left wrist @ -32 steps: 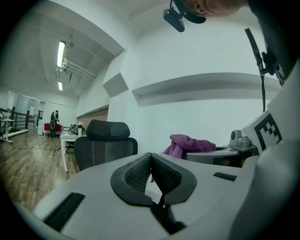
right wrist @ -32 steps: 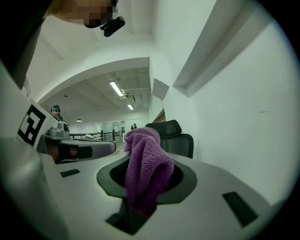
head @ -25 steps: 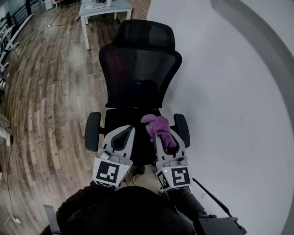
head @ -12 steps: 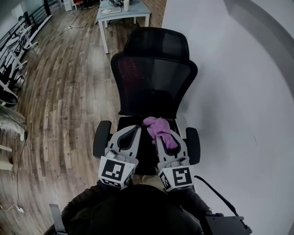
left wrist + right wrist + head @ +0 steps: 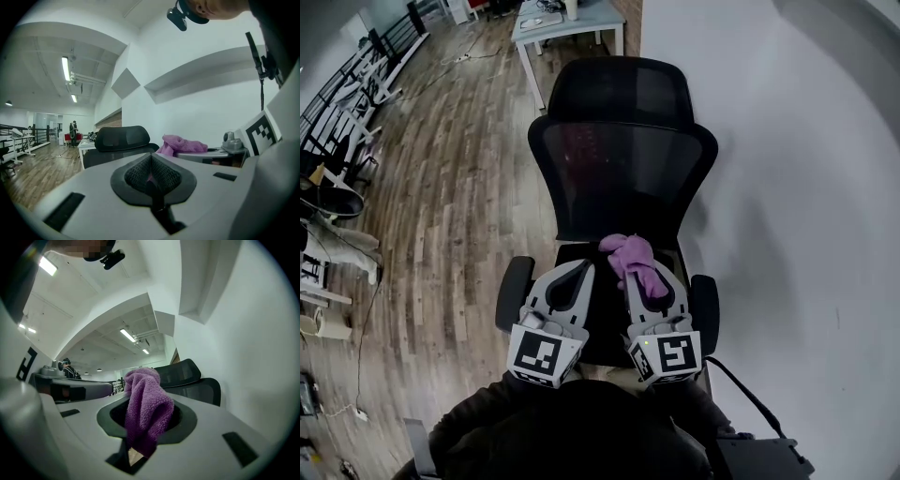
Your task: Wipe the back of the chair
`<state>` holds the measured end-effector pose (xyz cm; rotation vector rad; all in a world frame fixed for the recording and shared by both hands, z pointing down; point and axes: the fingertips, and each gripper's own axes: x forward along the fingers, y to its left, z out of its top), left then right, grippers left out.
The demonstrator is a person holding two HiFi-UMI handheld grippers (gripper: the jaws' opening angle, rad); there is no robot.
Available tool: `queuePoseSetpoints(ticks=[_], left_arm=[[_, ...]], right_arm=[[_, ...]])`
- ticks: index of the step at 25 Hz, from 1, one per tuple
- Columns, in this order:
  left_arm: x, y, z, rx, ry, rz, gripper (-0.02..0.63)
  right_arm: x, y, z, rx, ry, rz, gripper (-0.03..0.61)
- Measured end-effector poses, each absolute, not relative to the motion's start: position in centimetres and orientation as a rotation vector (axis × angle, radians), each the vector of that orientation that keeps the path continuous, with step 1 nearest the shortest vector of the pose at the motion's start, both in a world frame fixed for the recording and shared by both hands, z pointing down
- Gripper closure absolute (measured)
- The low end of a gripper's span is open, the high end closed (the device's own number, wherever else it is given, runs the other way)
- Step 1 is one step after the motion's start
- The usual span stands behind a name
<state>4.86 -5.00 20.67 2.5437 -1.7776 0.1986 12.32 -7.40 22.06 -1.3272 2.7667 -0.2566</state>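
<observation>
Chair back [image 5: 623,178] upright, front toward person [image 5: 572,431]; cloth [image 5: 630,255] in right tongs [image 5: 643,279], left tongs [image 5: 583,269] closed.

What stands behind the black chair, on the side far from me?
A light table on the wooden floor, with small items on top. The chair's backrest covers the floor directly behind it.

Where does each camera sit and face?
Head view: on the person's head, looking down on the chair, left hand-held gripper, right hand-held gripper, dark clothing.
Left gripper view: on the left hand-held gripper, along shut jaws toward the chair.
Right gripper view: on the right hand-held gripper, along jaws clamping the cloth.
All share chair, cloth.
</observation>
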Motion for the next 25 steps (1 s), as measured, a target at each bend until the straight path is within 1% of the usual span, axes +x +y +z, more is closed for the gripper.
queuePoseSetpoints(ticks=[6,9,13,19,25], left_arm=[[3.2,-6.7,20.4,2.509,-1.78,0.168,0.604],[2.2,-9.3,20.6,2.573,-1.752,0.142,0.604],[0.1,-12.2,23.0,2.58,-1.689,0.147,0.604],[-0.8,-15.5,24.1,2.606,-1.604,0.149,0.604],[-3.3,-17.9,26.6,2.587,-1.548,0.184,0.604]], right_arm=[[11.4,-9.5,20.8,-1.309,2.758,-0.214,0.474],[10.4,-12.1,20.5,-1.354,2.711,-0.159,0.474],[8.0,-13.5,22.7,-1.411,2.686,-0.219,0.476],[7.5,-15.8,25.0,-1.542,2.667,-0.293,0.476],[5.1,-18.1,27.4,-1.607,2.661,-0.352,0.476]])
